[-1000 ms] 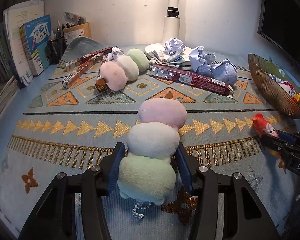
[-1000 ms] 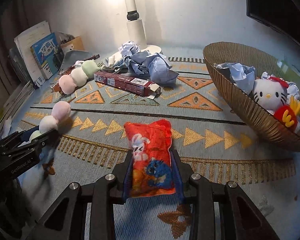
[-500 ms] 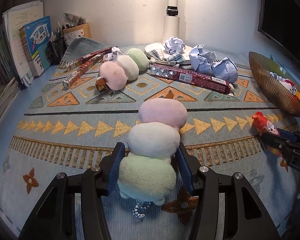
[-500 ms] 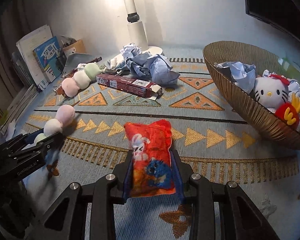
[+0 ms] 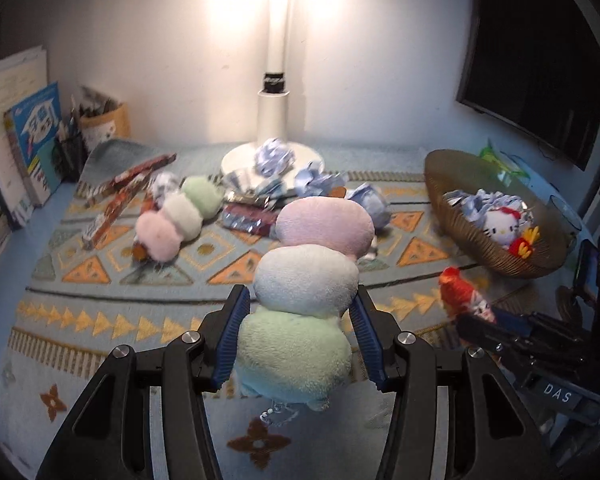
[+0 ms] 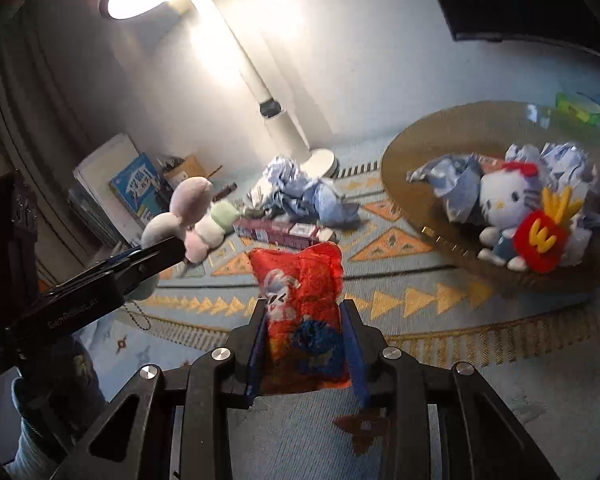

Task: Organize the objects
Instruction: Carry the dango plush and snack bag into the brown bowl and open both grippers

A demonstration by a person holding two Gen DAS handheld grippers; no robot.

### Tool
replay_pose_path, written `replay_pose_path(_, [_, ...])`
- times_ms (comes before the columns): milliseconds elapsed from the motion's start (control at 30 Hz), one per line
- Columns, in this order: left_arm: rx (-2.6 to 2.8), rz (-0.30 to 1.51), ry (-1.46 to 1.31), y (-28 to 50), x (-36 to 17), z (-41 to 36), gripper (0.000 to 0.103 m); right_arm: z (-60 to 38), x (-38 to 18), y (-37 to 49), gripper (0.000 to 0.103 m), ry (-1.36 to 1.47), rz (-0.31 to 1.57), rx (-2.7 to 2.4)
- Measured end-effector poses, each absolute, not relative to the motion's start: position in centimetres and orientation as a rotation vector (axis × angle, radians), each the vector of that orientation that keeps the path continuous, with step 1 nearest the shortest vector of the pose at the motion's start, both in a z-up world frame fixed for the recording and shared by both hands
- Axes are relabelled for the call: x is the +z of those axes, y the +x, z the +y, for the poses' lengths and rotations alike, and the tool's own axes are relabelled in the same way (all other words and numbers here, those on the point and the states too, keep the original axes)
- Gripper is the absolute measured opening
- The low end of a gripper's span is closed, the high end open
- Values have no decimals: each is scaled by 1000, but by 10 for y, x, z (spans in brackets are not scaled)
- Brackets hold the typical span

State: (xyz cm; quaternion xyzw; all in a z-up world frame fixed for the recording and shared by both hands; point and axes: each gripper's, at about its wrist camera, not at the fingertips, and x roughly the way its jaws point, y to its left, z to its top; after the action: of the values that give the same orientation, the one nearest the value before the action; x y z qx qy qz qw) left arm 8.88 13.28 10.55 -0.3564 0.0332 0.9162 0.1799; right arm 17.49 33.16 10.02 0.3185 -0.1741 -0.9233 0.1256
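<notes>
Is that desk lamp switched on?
On. The lamp's head glows bright at the top of the right wrist view and lights the wall.

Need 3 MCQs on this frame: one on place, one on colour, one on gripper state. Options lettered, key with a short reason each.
1. Where is the white cat plush?
A. in the woven basket
B. on the lamp base
C. beside the books

2. What colour is the section of the three-ball plush between the left gripper pads?
A. pink
B. green
C. blue

3. What is the right gripper doing?
A. open, nothing in it
B. shut on crumpled paper
C. shut on the red snack bag

Key: 1 A, the plush sits among the paper inside the basket. 2 B, the pads flank the green ball; white and pink lie beyond. 3 C, both pads press on the bag's sides.
</notes>
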Motion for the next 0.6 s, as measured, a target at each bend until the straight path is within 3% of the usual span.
replay_pose_path(200, [2502,82,-866,72,153,196,49,383,168,182,34,766,-470,-2963])
replay_pose_path(433, [2412,69,-838,39,165,272,50,445,177,141,35,908,-554,-3105])
replay_pose_path(533, [2420,33,-862,24,158,295,56,453,169,118,38,1013,-566,-3078])
replay_pose_path(600, [2413,28,-886,16,150,304,70,458,166,117,38,1045,-573,-3079])
